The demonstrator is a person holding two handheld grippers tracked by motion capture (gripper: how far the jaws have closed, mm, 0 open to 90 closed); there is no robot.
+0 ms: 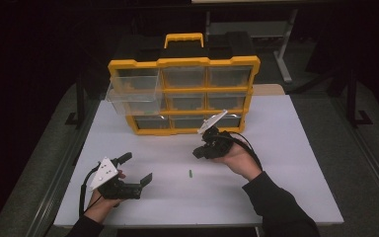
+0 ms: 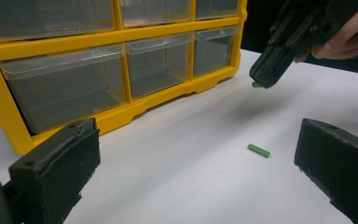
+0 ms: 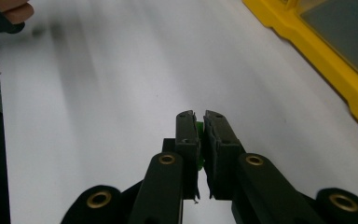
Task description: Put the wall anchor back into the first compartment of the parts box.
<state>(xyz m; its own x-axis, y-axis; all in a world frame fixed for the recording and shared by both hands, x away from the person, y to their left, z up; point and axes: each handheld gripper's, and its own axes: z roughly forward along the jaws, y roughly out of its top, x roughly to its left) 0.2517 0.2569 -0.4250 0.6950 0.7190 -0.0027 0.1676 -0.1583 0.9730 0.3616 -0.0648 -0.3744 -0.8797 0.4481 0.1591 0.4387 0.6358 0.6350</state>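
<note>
My right gripper (image 1: 197,152) hovers above the white table in front of the yellow drawer organizer (image 1: 183,63). Its jaws are shut on a small green piece (image 3: 199,128), which pokes out at the tip (image 2: 257,85) in the left gripper view. A second green stick (image 1: 190,173) lies flat on the table (image 2: 258,150), below and in front of that gripper. My left gripper (image 1: 137,168) rests low at the front left, wide open with nothing between its jaws (image 2: 198,140), pointing toward the stick.
The organizer has rows of clear drawers (image 2: 158,65); the top left drawer (image 1: 133,94) is pulled out. The white table (image 1: 286,163) ends at dark floor on both sides. A hand (image 3: 9,11) shows at the far corner of the right gripper view.
</note>
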